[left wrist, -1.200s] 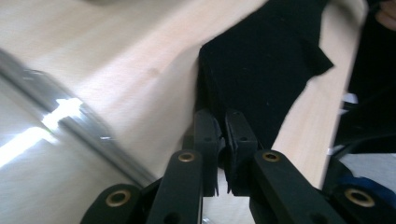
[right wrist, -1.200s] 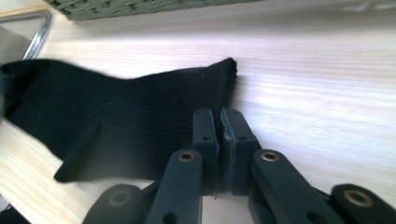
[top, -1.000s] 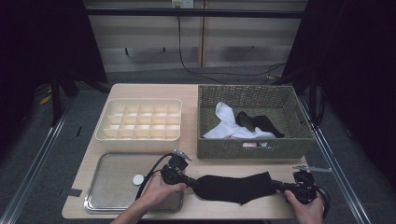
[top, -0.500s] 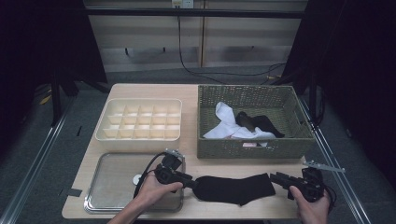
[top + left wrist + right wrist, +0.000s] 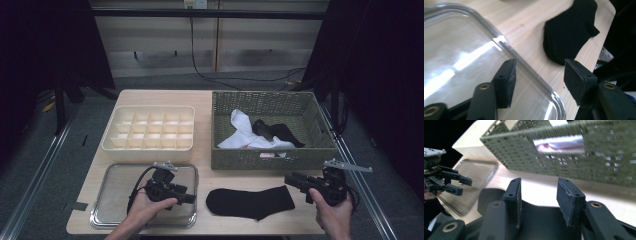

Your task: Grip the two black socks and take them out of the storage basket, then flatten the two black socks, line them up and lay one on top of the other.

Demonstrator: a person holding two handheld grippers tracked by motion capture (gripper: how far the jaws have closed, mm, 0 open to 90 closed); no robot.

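A black sock (image 5: 250, 202) lies flat on the wooden table near its front edge, held by nothing. My left gripper (image 5: 189, 195) hovers over the right rim of the metal tray (image 5: 115, 200), just left of the sock's toe end (image 5: 569, 32). Its jaws (image 5: 537, 75) have just been opening and nothing is between them. My right gripper (image 5: 291, 181) is raised off the sock's right end, with the sock (image 5: 536, 220) beneath it. Its jaws (image 5: 539, 192) have also just been opening and are empty.
A green woven basket (image 5: 270, 160) at the back right holds a white sock (image 5: 240, 125) and a black sock (image 5: 277, 132). A cream divided organizer (image 5: 150, 127) stands at the back left. The right gripper view shows the basket wall (image 5: 574, 157) close ahead and the left gripper (image 5: 461, 186) farther off.
Both grippers let go of the sock's ends. The left one drew back left over the tray; the right one rose and moved right. The sock now lies flat.
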